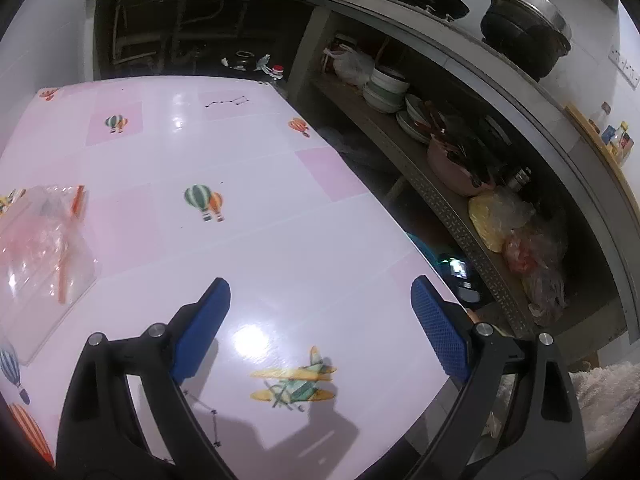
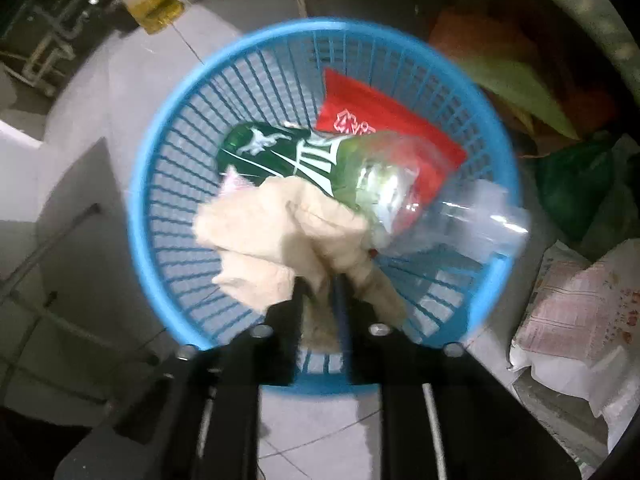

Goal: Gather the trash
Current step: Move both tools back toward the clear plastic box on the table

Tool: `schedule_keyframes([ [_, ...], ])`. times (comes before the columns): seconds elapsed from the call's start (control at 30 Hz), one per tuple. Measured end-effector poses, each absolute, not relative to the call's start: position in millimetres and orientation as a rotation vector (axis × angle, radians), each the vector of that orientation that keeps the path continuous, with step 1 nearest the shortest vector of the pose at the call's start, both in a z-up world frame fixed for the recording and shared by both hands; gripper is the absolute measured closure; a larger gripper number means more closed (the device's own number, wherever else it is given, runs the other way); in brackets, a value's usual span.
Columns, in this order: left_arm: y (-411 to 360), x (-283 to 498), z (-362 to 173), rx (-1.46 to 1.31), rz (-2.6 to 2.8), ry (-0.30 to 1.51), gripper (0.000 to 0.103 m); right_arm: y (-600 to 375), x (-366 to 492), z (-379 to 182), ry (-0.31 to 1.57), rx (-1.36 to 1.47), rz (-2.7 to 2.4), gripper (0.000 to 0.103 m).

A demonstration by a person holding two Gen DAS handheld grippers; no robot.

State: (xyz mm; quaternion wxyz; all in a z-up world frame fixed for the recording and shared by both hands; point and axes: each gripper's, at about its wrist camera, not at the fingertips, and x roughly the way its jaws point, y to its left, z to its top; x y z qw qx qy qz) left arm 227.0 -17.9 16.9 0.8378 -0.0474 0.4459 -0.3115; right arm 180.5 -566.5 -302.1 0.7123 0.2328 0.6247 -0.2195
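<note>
While my right claw [image 2: 320,300] points straight down and grips the tissue [image 2: 280,236] directly over the basket [image 2: 160,184], it only needs to let go. My left claw [image 1: 320,320] is open, and the wrapper [image 1: 44,240] lies far to its left on the surface [image 1: 280,240].

The left hand-held gripper [image 1: 320,300] tilts downward, jaws wide apart; the right hand-held gripper [image 2: 320,296] points straight down, jaws narrow.

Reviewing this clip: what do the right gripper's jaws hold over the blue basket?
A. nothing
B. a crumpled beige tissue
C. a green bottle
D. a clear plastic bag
B: the right gripper has its jaws pinched on the crumpled beige tissue, hanging above the blue basket.
</note>
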Motion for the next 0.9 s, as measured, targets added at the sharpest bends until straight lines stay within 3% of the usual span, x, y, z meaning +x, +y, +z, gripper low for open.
schedule_keyframes([
  [0.03, -14.4, 226.0, 16.1, -0.105, -0.657, 0.943, 0.015, -565.1, 175.8, -291.2, 1.37, 0.513, -0.48, 0.063],
  [0.23, 5.3, 219.7, 11.7, -0.154, -0.644, 0.94, 0.015, -549.5, 148.7, -243.7, 1.297, 0.506, -0.454, 0.05],
  [0.4, 30.7, 206.4, 12.1, -0.159, -0.599, 0.905, 0.015, -544.2, 132.3, -207.2, 1.212, 0.538, -0.438, 0.049],
  [0.6, 73.8, 186.0, 11.2, -0.122, -0.472, 0.855, 0.015, -509.7, 131.7, -123.8, 1.042, 0.543, -0.336, 0.049],
  [0.9, 138.2, 172.3, 12.9, -0.131, -0.303, 0.772, 0.015, -394.7, 176.7, -1.6, 0.909, 0.419, -0.045, 0.049],
])
